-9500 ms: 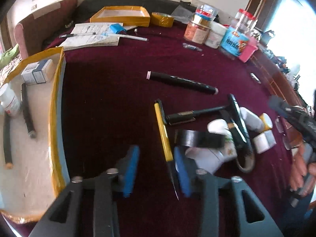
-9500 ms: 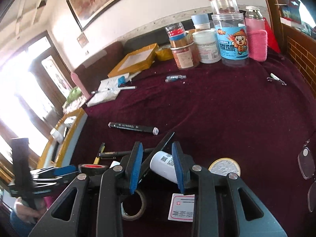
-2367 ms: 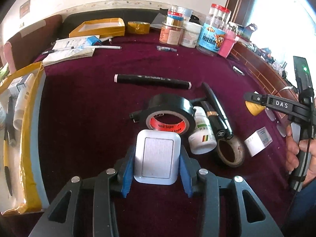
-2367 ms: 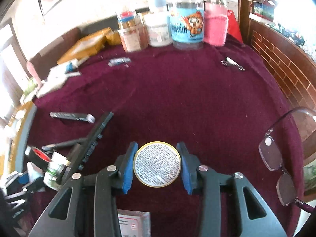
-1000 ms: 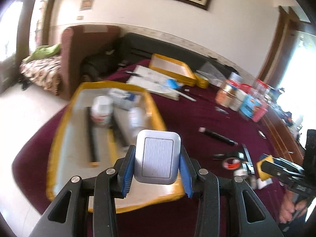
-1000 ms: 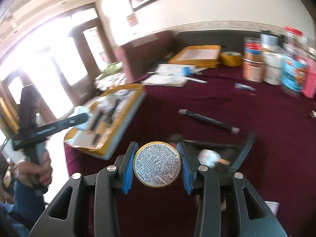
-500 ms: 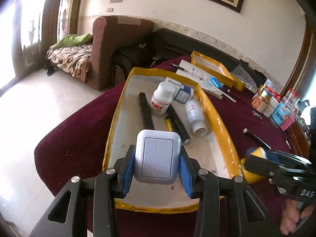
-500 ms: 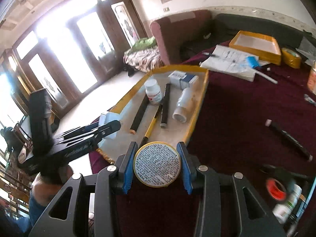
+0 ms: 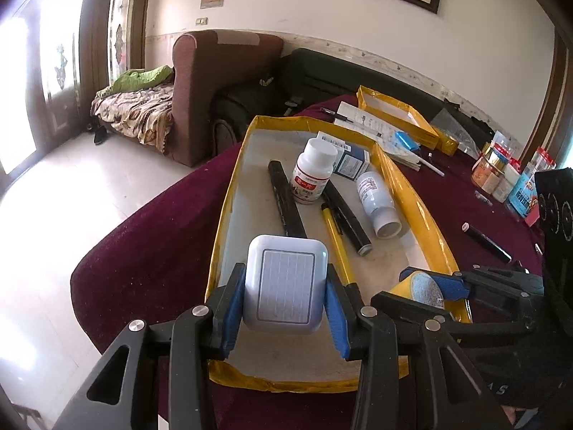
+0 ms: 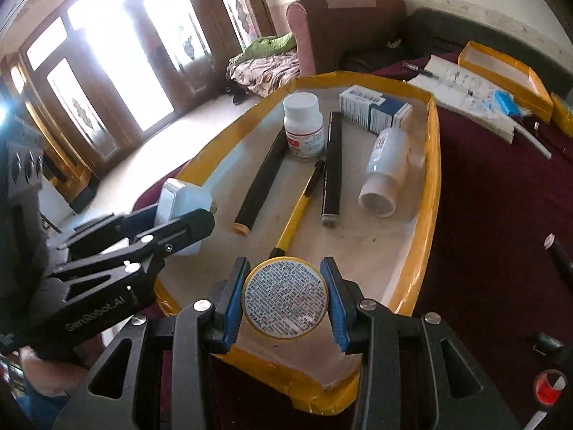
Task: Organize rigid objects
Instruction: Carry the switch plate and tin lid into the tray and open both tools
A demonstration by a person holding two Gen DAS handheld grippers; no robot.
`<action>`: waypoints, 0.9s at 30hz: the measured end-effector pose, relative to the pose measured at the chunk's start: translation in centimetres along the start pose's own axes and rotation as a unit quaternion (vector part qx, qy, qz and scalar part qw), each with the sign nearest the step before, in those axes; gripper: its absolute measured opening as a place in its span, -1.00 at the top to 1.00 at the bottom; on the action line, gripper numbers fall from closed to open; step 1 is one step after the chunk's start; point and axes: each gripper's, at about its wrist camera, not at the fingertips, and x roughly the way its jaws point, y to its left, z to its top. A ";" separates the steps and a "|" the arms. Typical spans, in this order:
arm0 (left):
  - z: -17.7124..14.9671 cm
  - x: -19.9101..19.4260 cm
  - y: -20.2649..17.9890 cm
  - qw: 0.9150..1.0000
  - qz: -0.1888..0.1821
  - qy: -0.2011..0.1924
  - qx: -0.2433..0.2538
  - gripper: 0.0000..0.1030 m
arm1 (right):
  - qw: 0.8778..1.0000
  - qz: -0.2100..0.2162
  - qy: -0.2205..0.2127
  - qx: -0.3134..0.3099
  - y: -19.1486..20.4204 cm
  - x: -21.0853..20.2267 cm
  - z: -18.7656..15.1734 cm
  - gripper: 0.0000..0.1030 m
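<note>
- The left gripper is clamped on a white rounded case; its blue pads press both sides, and the case hides the tray floor right behind it.
- The right gripper grips a round yellow-rimmed tin by its edge. The fine print on the tin's face is too small to read.
- Both held things hang over the near end of the yellow-edged tray, not touching its floor.
- Lying in the tray: an upright white pill bottle, a white bottle on its side, a blue-and-white box, two black sticks and a yellow-handled tool, whose near end is cut off behind the left gripper's finger.
- The left wrist view shows the tin only edge-on; the right wrist view shows its whole face.
- The right wrist view shows the case from the side, half hidden by the left gripper's fingers, and a bare patch of hand at the lower left.
- Only the left wrist view takes in the jars at the far right of the maroon table.
- Only the right wrist view catches a red-cored tape roll, cut off by the frame edge.
</note>
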 end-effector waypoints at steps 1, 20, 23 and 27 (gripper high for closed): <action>0.0 0.0 0.0 1.000 0.000 -0.001 0.000 0.15 | 1.000 -0.001 0.000 -0.002 0.1 0.0 -0.1 0.23; -0.1 -0.3 -0.6 1.000 0.007 0.001 0.008 0.13 | 0.999 -0.004 -0.013 -0.038 1.1 -0.7 -1.1 0.20; -0.1 -0.6 -0.9 1.000 0.005 -0.002 0.010 0.11 | 0.999 -0.002 -0.021 -0.029 0.7 -1.5 -1.0 0.20; 0.0 -1.3 -1.6 1.000 0.000 -0.006 0.016 0.08 | 0.999 0.003 -0.030 -0.013 0.0 -2.9 -1.0 0.20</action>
